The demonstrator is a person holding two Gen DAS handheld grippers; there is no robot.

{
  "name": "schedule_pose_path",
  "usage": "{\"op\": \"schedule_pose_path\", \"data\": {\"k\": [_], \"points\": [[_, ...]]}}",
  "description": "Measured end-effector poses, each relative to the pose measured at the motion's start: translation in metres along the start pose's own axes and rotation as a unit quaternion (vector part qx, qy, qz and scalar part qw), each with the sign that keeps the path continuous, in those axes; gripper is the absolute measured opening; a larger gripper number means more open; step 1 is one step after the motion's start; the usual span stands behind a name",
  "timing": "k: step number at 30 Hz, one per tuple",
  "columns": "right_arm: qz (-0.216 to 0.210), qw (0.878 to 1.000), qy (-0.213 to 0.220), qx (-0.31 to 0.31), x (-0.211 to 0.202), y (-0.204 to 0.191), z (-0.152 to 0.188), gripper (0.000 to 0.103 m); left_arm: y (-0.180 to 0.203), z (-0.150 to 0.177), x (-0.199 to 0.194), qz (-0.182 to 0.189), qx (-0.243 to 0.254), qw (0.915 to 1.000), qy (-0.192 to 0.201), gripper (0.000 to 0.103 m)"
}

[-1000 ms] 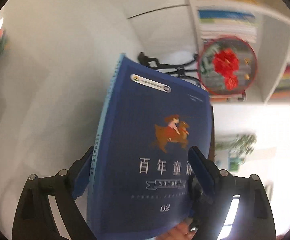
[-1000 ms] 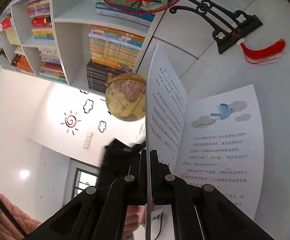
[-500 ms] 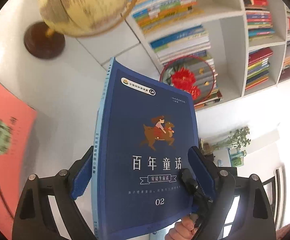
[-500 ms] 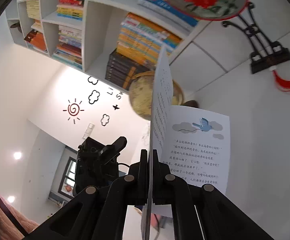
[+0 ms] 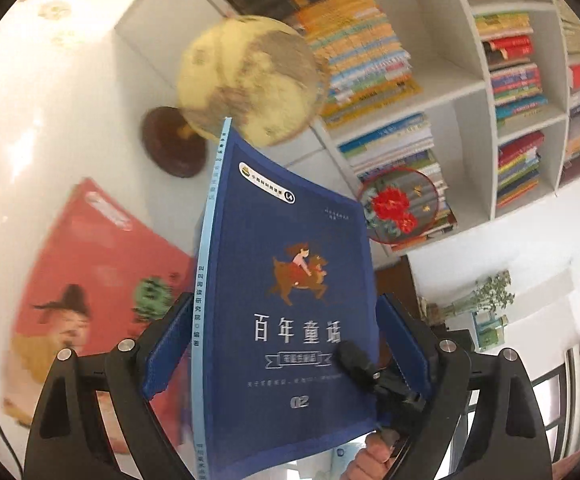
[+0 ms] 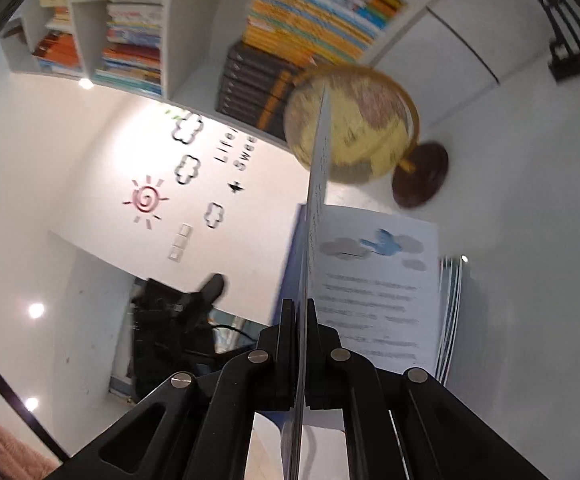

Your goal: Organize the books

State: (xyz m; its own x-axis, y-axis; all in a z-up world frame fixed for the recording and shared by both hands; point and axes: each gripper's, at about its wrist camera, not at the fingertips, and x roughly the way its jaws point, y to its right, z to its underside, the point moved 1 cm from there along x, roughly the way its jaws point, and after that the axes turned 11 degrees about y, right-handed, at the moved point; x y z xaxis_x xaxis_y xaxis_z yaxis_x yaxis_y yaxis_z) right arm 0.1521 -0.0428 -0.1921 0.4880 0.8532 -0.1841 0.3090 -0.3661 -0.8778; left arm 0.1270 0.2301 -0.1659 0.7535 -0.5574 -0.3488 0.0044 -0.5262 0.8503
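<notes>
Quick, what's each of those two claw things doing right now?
Left gripper: jaws wide, either side of the blue book; whether they press on it cannot be told.
Right gripper: jaws closed on a page of the open book.

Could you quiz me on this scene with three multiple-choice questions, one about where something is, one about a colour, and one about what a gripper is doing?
1. Where does the globe stand?
A. On the white surface in front of the bookshelf
B. Inside a shelf compartment
C. On the red book

2. What colour is the cover of the book between the left gripper's fingers?
A. Green
B. Dark blue
C. Yellow

3. How is the right gripper set?
A. Wide open and empty
B. Shut on a pen
C. Shut on the thin edge of the open book

Answers:
1. A, its brown base sits on the white surface with the bookshelf behind it.
2. B, the cover with the white title is dark blue.
3. C, the right gripper's jaws pinch the thin edge of the open book, its printed page showing beside them.
</notes>
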Motion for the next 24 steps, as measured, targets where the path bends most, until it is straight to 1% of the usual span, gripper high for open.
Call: {"op": "schedule_pose_path", "data": {"k": [4, 7, 10, 12, 15, 18, 21, 24], "points": [[0.037, 0.999, -0.024, 0.004, 0.030, -0.004, 0.031, 0.003, -0.030, -0.006, -0.009, -0.028, -0.004, 0.9996, -0.007, 0.088], [0.081, 0.996, -0.040, 0.012, 0.050, -0.002, 0.055, 0.003, -0.053, -0.008, -0.009, -0.042, -0.013, 0.9988, -0.019, 0.088], [0.115, 0.992, -0.050, 0.010, 0.063, 0.002, 0.071, 0.003, -0.077, -0.006, -0.002, -0.066, -0.020, 0.9969, -0.037, 0.088], [0.133, 0.989, -0.058, 0.007, 0.071, 0.006, 0.078, 0.003, -0.085, -0.006, 0.003, -0.076, -0.018, 0.9958, -0.047, 0.087], [0.161, 0.985, -0.063, -0.001, 0.081, 0.012, 0.083, 0.004, -0.092, -0.003, 0.011, -0.095, -0.002, 0.9936, -0.062, 0.088], [0.178, 0.982, -0.059, 0.002, 0.081, 0.017, 0.085, 0.004, -0.094, 0.001, 0.020, -0.112, 0.019, 0.9902, -0.082, 0.088], [0.196, 0.979, -0.058, -0.005, 0.082, 0.017, 0.088, 0.004, -0.093, 0.007, 0.028, -0.130, 0.050, 0.9850, -0.102, 0.088], [0.205, 0.977, -0.057, 0.013, 0.083, 0.025, 0.091, 0.004, -0.090, 0.011, 0.028, -0.132, 0.065, 0.9839, -0.102, 0.088]]}}
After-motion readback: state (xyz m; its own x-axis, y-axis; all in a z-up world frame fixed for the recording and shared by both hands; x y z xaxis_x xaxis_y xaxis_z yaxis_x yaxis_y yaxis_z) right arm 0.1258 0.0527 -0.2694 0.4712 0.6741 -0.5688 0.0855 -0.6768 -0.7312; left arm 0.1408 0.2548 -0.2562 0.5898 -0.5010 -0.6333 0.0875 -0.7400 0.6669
